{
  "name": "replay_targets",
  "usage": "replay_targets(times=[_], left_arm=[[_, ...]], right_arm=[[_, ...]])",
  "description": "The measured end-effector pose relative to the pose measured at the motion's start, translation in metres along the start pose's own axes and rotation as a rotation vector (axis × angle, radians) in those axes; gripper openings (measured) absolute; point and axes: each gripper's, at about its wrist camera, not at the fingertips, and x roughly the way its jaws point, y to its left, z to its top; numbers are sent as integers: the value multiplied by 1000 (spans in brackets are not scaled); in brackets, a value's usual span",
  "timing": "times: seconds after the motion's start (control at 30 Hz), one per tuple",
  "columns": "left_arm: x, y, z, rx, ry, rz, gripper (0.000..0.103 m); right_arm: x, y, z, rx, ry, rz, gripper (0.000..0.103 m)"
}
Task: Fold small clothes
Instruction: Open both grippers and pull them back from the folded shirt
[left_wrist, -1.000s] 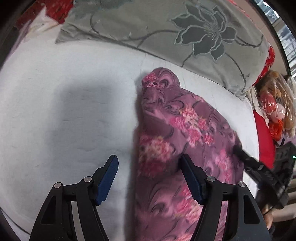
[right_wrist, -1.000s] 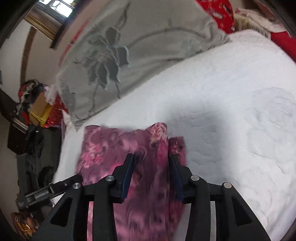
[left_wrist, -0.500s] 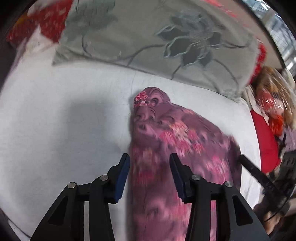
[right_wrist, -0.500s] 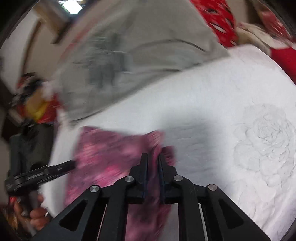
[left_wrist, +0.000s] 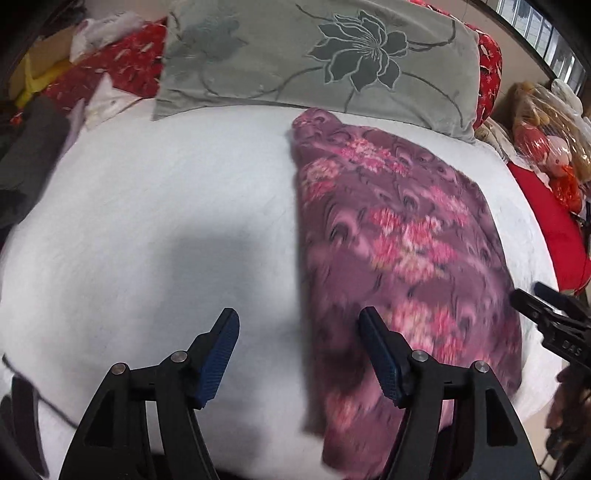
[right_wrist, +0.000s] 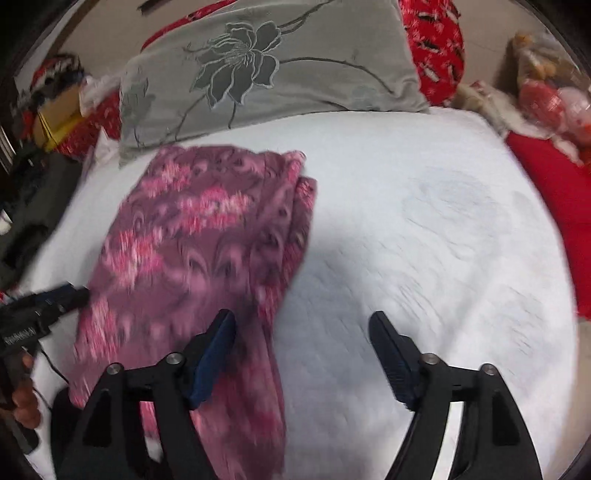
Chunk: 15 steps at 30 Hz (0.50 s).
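A purple garment with pink flowers (left_wrist: 399, 236) lies folded in layers on the white bed cover (left_wrist: 166, 221). It also shows in the right wrist view (right_wrist: 192, 243). My left gripper (left_wrist: 299, 347) is open and empty, above the garment's left edge. My right gripper (right_wrist: 301, 350) is open and empty, above the garment's right edge. The tip of the right gripper (left_wrist: 546, 314) shows at the garment's right side in the left wrist view. The left gripper's tip (right_wrist: 55, 299) shows at the garment's left side in the right wrist view.
A grey pillow with a dark flower (left_wrist: 332, 59) lies at the back of the bed, just behind the garment. Red fabric (left_wrist: 554, 229) and bagged soft toys (left_wrist: 543, 122) sit on the right. Clutter and dark clothes (left_wrist: 33, 140) lie at the left.
Both grippers were shut on the garment's edges half a second ago. Now both are open and pulled back, and the garment lies flat on the bed.
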Motion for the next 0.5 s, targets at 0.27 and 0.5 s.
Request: replay_targets(times=[0.27, 0.5], left_arm=[[-59, -2, -61, 1, -51, 86, 67], [-97, -17, -100, 40, -139, 177, 68]], right_arm=[[-58, 22, -37, -73, -71, -159, 100], [-92, 40, -64, -157, -165, -222, 101]])
